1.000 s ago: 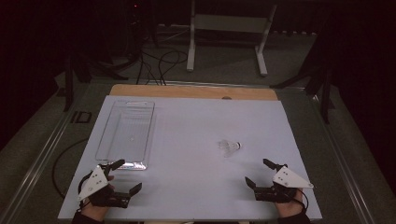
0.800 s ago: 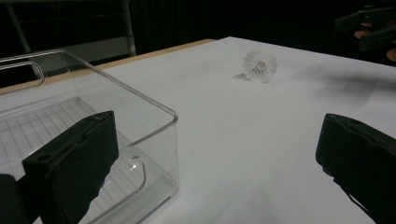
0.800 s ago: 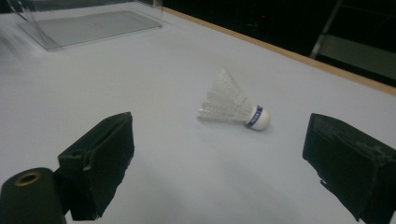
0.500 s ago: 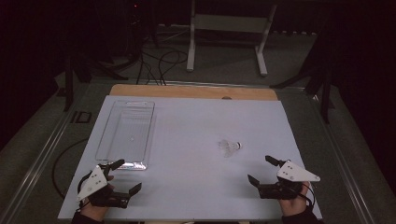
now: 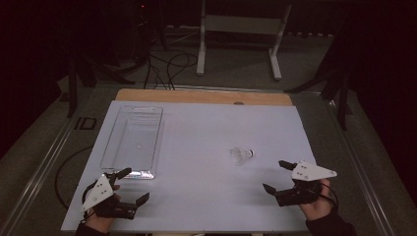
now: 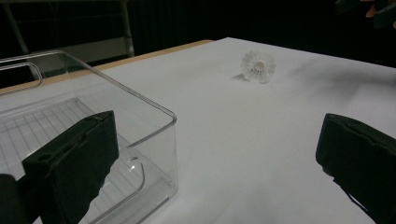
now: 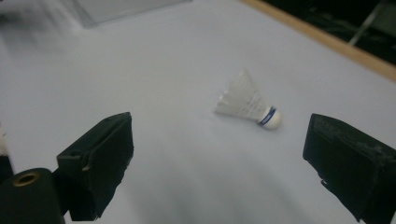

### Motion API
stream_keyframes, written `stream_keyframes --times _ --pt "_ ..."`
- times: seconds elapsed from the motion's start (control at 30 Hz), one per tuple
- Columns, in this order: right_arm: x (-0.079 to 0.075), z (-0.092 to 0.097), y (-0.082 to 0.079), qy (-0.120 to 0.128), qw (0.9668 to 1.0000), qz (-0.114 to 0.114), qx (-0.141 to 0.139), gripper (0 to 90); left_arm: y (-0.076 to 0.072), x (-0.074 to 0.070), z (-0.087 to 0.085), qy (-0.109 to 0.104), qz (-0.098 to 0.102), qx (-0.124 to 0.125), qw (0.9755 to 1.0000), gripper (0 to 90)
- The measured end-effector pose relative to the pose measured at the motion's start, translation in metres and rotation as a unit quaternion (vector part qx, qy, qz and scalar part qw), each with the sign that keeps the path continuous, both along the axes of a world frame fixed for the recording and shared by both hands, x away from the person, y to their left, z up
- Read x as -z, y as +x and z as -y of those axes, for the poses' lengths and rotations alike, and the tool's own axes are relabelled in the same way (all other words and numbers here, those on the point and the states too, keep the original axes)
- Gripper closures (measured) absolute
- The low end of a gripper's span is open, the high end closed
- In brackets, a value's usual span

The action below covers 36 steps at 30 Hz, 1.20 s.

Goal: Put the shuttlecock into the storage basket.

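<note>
Meanwhile | my right gripper [image 5: 278, 175] had lifted slightly, fingers released, facing shuttlecock [image 5: 243, 155] | left gripper [image 5: 131, 186] released, unmoved beside clear bin [image 5: 132, 141] | grasp likely next

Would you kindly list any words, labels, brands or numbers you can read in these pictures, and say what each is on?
No readable text anywhere.
The shuttlecock carries a plain blue band near its cork, no letters.
The clear container and both grippers' grey plates show no legible markings.

High view looks down; gripper views skim low — all share the shuttlecock [image 5: 242, 155].
</note>
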State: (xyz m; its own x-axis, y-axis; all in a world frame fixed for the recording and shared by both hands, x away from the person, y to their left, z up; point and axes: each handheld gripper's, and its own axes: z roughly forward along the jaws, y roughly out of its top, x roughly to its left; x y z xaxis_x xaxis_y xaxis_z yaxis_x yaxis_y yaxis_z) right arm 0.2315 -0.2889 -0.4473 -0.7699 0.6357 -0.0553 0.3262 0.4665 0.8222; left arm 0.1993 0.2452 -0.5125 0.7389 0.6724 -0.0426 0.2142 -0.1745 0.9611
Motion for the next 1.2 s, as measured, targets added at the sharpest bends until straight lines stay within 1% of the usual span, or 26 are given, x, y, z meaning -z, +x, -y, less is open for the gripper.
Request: stream_keyframes --times 0.03,0.07,0.1,0.17,0.2,0.27,0.3,0.33,0.37,0.4,0.43,0.47,0.5,0.53,0.57,0.6,0.63,0.73,0.77,0.83,0.97,1.0,1.03,1.1,1.13,1.2 --pt "0.000 0.000 0.002 -0.002 1.0000 -0.007 -0.004 8.5 0.000 0.000 0.000 0.000 0.000 0.001 1.0000 0.0" --pt "0.001 0.000 0.002 -0.004 0.9999 -0.010 -0.001 8.5 0.000 0.000 0.000 0.000 0.000 0.001 1.0000 0.0" --pt "0.001 -0.001 0.004 -0.006 0.9998 -0.019 -0.003 8.5 0.000 0.000 0.000 0.000 0.000 0.001 1.0000 0.0" --pt "0.002 -0.001 0.005 -0.014 0.9997 -0.020 -0.001 8.5 0.000 0.000 0.000 0.001 0.000 0.002 1.0000 0.0" --pt "0.002 -0.002 0.006 -0.014 0.9994 -0.030 -0.005 8.4 0.000 0.000 0.000 0.000 -0.001 0.002 1.0000 0.0" --pt "0.003 -0.003 0.008 -0.028 0.9991 -0.032 -0.006 8.4 0.000 0.000 0.000 0.001 -0.001 0.002 1.0000 0.0" --pt "0.003 -0.003 0.009 -0.029 0.9989 -0.036 -0.008 8.4 0.000 0.000 0.000 0.001 -0.001 0.003 1.0000 0.0" --pt "0.003 -0.003 0.009 -0.029 0.9989 -0.036 -0.008 8.4 0.000 0.000 0.000 0.001 -0.001 0.003 1.0000 0.0" --pt "0.003 -0.003 0.012 -0.042 0.9982 -0.040 -0.012 8.5 0.000 0.000 0.000 0.002 -0.001 0.003 1.0000 0.0" --pt "0.003 -0.003 0.012 -0.042 0.9982 -0.040 -0.012 8.5 0.000 0.000 0.000 0.002 -0.001 0.003 1.0000 0.0" --pt "0.004 -0.002 0.015 -0.044 0.9970 -0.058 -0.025 8.5 0.000 0.000 0.000 0.002 -0.001 0.003 1.0000 0.0" --pt "0.004 -0.002 0.015 -0.044 0.9970 -0.058 -0.025 8.5 0.000 0.000 0.000 0.002 -0.001 0.003 1.0000 0.0" --pt "0.006 -0.003 0.018 -0.052 0.9959 -0.066 -0.034 8.5 0.000 0.000 0.000 0.001 0.000 0.003 1.0000 0.0" --pt "0.007 -0.002 0.019 -0.056 0.9953 -0.070 -0.036 8.5 0.000 0.000 0.000 0.001 0.000 0.003 1.0000 0.0" --pt "0.007 -0.002 0.020 -0.064 0.9949 -0.069 -0.035 8.6 0.000 0.000 0.000 0.001 -0.001 0.003 1.0000 0.0" --pt "0.007 -0.002 0.020 -0.064 0.9949 -0.069 -0.035 8.6 0.000 0.000 0.000 0.001 -0.001 0.003 1.0000 0.0" --pt "0.008 -0.002 0.022 -0.071 0.9942 -0.071 -0.039 8.6 0.000 0.000 0.000 0.001 0.000 0.003 1.0000 0.0" --pt "0.010 -0.002 0.024 -0.074 0.9932 -0.076 -0.047 9.0 0.000 0.000 0.000 0.001 -0.001 0.003 1.0000 0.0" --pt "0.010 -0.002 0.025 -0.071 0.9929 -0.080 -0.051 9.0 0.000 0.000 0.000 0.002 -0.001 0.004 1.0000 0.0" --pt "0.011 -0.002 0.026 -0.075 0.9911 -0.092 -0.060 9.0 0.000 0.000 0.000 0.002 -0.001 0.004 1.0000 0.0" --pt "0.014 -0.002 0.029 -0.081 0.9884 -0.106 -0.072 9.0 0.000 0.000 0.000 0.001 0.000 0.003 1.0000 0.0" --pt "0.015 -0.002 0.029 -0.083 0.9873 -0.113 -0.074 9.0 0.000 0.000 0.000 0.002 -0.001 0.003 1.0000 0.0" --pt "0.015 -0.002 0.029 -0.083 0.9873 -0.113 -0.074 9.0 0.000 0.000 0.000 0.002 -0.001 0.003 1.0000 0.0" --pt "0.017 -0.001 0.031 -0.096 0.9856 -0.116 -0.076 9.0 0.000 0.000 0.000 0.002 -0.001 0.004 1.0000 0.0" --pt "0.017 -0.001 0.031 -0.096 0.9856 -0.116 -0.076 9.0 0.000 0.000 0.000 0.002 -0.001 0.004 1.0000 0.0" --pt "0.017 -0.001 0.032 -0.106 0.9828 -0.125 -0.085 8.9 0.000 0.000 0.000 0.002 -0.001 0.004 1.0000 0.0"
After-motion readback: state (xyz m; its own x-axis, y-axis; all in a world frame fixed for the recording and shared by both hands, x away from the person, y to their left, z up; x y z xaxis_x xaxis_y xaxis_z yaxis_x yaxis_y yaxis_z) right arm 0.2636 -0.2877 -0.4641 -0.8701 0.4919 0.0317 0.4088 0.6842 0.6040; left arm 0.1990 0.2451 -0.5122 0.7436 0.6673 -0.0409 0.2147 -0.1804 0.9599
